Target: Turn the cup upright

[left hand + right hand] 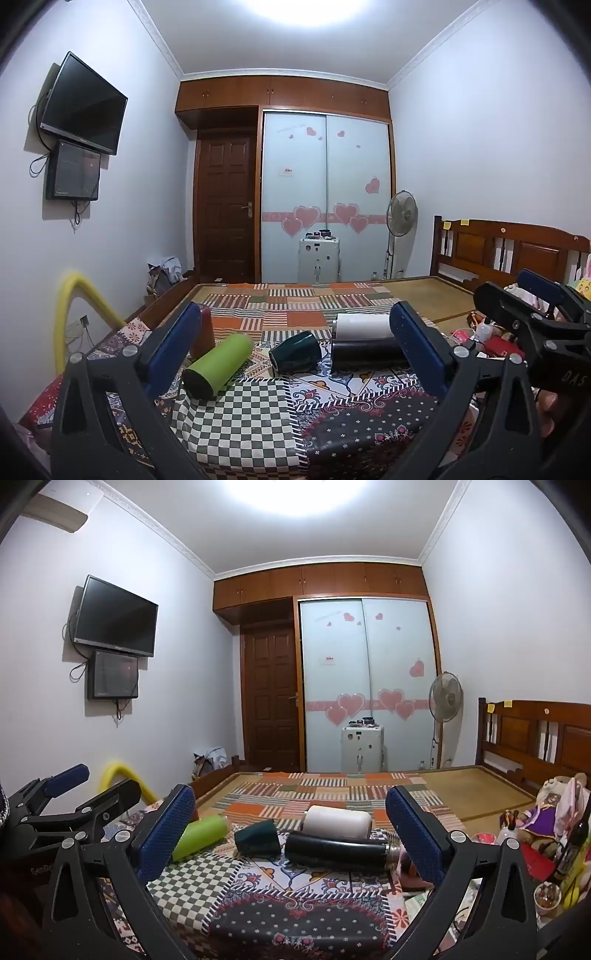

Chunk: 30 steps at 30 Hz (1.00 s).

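Note:
A dark green cup (295, 352) lies on its side on the patterned cloth, between a lime green tumbler (218, 365) and a black flask (367, 355), both also lying down. A white cup (364, 326) lies behind the flask. A red-brown cup (205, 334) stands upright behind the left pad. My left gripper (295, 350) is open and empty, short of the cups. In the right wrist view the green cup (258, 837), tumbler (201, 835), flask (338, 850) and white cup (338, 821) lie ahead of my open, empty right gripper (290, 834).
The cloth (236, 417) covers a table in front of a bed (461, 794). Toys, bottles and clutter (546, 834) crowd the right side. A yellow tube (74, 306) arches at the left. My right gripper shows at the right edge of the left wrist view (535, 314).

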Available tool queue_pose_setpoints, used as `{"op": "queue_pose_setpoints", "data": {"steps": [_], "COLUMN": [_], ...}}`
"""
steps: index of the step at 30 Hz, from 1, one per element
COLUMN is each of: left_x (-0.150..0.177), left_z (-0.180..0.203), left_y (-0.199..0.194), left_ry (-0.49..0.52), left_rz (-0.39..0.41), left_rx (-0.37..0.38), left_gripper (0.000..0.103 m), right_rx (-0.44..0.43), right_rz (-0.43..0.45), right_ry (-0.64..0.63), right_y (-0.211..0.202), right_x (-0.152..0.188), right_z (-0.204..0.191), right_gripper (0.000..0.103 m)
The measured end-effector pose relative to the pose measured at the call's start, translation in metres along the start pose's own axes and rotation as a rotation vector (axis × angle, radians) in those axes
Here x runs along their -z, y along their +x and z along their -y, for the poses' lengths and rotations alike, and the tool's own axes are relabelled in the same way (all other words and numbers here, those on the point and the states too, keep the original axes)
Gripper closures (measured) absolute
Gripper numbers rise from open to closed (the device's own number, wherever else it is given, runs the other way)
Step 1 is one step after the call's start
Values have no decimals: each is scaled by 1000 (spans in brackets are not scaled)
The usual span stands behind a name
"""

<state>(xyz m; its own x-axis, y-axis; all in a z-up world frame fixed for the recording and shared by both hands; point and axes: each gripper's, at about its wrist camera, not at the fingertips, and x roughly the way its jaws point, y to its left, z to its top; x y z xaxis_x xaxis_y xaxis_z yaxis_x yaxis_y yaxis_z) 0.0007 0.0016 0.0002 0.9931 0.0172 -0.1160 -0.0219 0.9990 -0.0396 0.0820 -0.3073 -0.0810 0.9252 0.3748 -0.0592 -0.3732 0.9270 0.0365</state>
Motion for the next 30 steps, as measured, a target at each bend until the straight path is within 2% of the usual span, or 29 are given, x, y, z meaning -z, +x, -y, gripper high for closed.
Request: {"op": "queue_pose_setpoints", "data": {"steps": [2, 30], "left_x": [2, 5], "left_z": [7, -3], "left_y": [-3, -4], "left_ry": [34, 27], "left_rz": [18, 15], "left_rx": [1, -18], "left_gripper": [0, 0], "right_rx": [-1, -23], "right_rz": [-1, -17], "right_ry": [3, 16], "right_y": [0, 1], "right_x": [0, 0], "right_z": [0, -7], "right_gripper": [0, 0]}}
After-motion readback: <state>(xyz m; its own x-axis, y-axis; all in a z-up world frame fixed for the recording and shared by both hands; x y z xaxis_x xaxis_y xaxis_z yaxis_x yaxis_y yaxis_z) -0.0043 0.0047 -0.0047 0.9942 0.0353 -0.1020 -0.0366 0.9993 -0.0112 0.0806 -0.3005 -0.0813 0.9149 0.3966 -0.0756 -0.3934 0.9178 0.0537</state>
